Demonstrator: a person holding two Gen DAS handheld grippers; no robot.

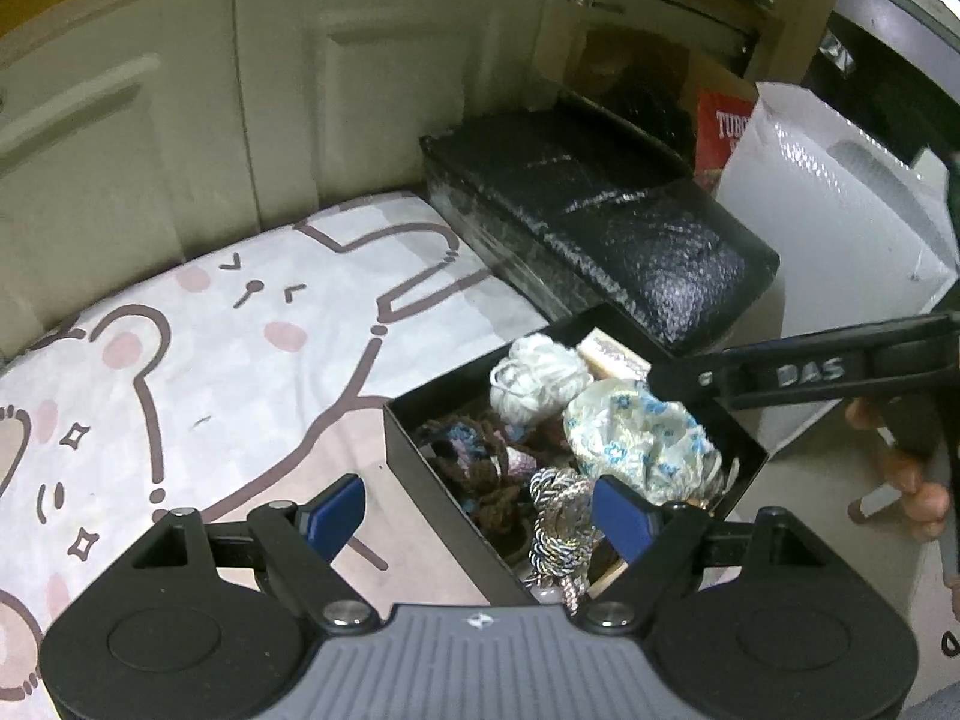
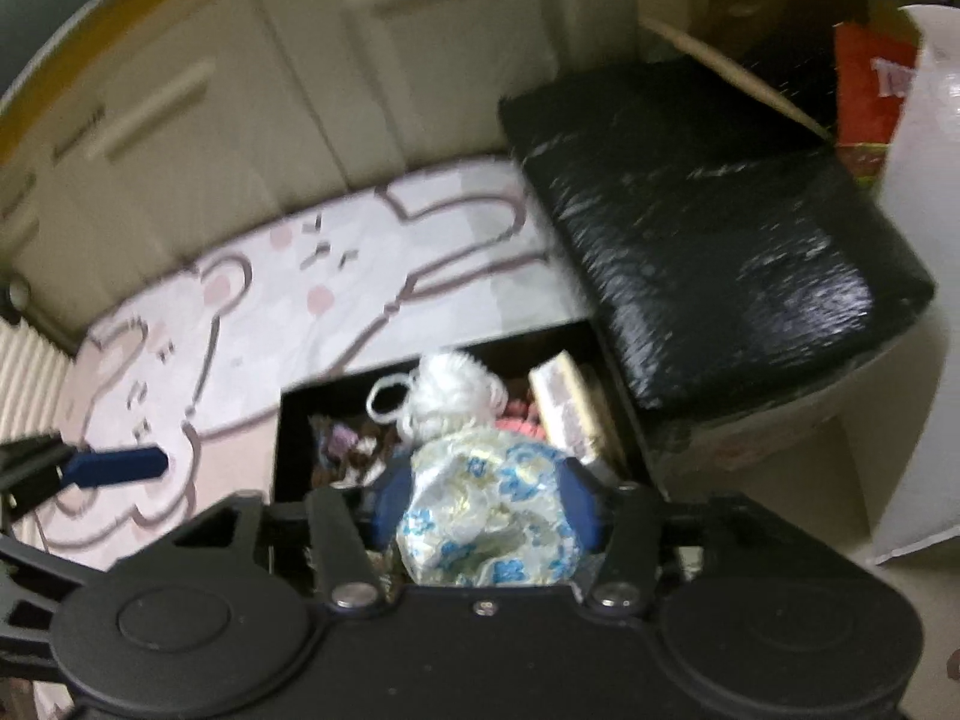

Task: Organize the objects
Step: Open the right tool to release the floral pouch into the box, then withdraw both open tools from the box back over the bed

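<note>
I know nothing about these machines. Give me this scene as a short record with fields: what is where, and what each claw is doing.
setting: bear-print mat beside cream cabinet doors
box: open black box on the mat, crammed with craft items
contents: white yarn ball, brown and blue yarn, twisted cord, floral pouch
nearby: black padded case behind the box
left gripper: open, straddling the box's near wall, holding nothing
right gripper: around the floral pouch; whether it presses on it is unclear
</note>
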